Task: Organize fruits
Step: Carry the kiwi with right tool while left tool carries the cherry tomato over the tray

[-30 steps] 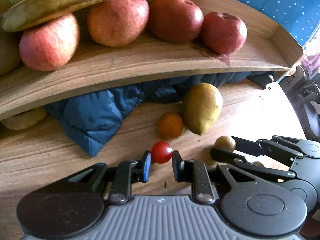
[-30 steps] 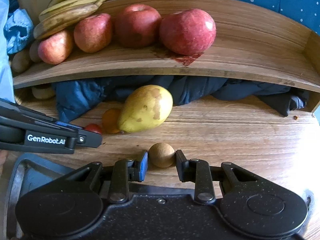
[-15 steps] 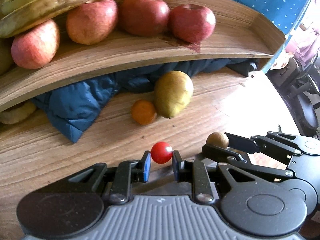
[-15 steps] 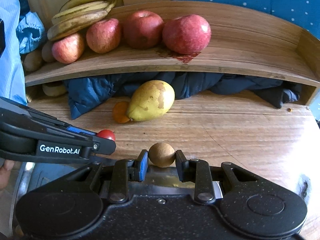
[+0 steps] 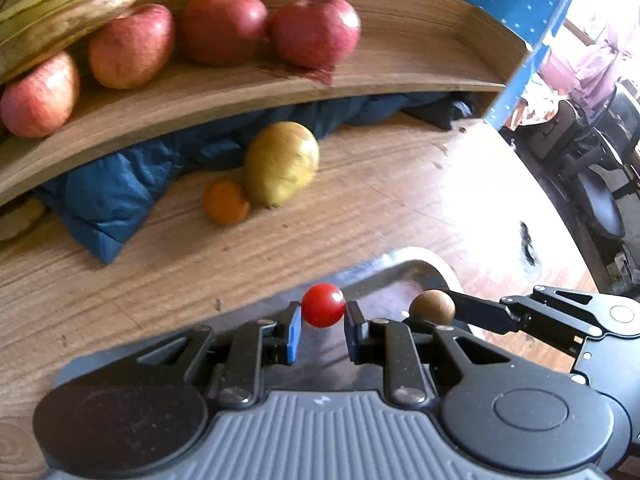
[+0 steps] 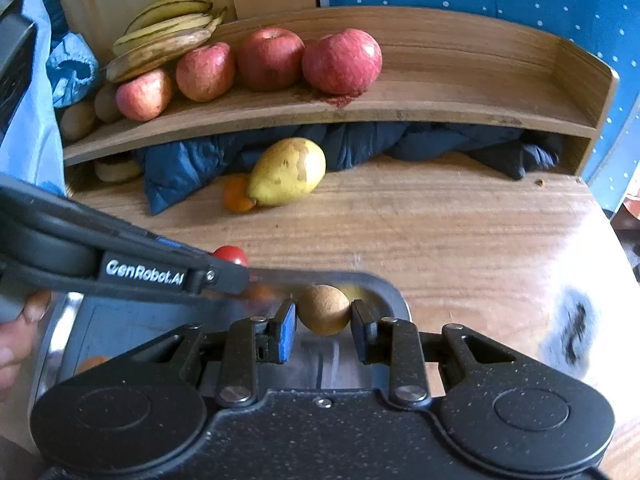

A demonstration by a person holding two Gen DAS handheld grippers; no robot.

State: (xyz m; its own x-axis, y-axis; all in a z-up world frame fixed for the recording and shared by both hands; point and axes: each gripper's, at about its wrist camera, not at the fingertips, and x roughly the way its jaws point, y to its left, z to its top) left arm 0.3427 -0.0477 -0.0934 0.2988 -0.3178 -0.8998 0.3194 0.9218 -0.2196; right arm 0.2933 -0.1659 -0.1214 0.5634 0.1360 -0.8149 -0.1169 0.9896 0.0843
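The left gripper [image 5: 323, 320] is clenched on a small round cherry tomato [image 5: 323, 305], pinched between its pads and lifted above the near rim of a metal tray [image 5: 408, 264]. Just to its right, the right gripper [image 6: 324, 324] grasps a round tan-brown fruit [image 6: 324, 309], also over that tray [image 6: 60, 320]; both held fruits are near-spherical, so no long axis can be told. A hand [image 6: 16, 336] shows at the left edge of the right wrist view.

Farther out on the wooden desk [image 6: 460, 232] a yellow-green pear [image 6: 286, 172] lies on its side, its long axis running diagonally, the narrow end pointing down-left toward a small orange [image 6: 236, 196] that it touches. Behind both lies a crumpled dark blue jacket [image 6: 188, 168], tucked under a curved wooden shelf [image 6: 440, 108].

On the shelf, four red apples [image 6: 272, 58] sit in a row, touching one another. A bunch of bananas [image 6: 164, 40] rests on the leftmost apples, long axes roughly along the shelf, stems toward the right. Brownish fruits [image 6: 80, 120] sit at the shelf's left end.
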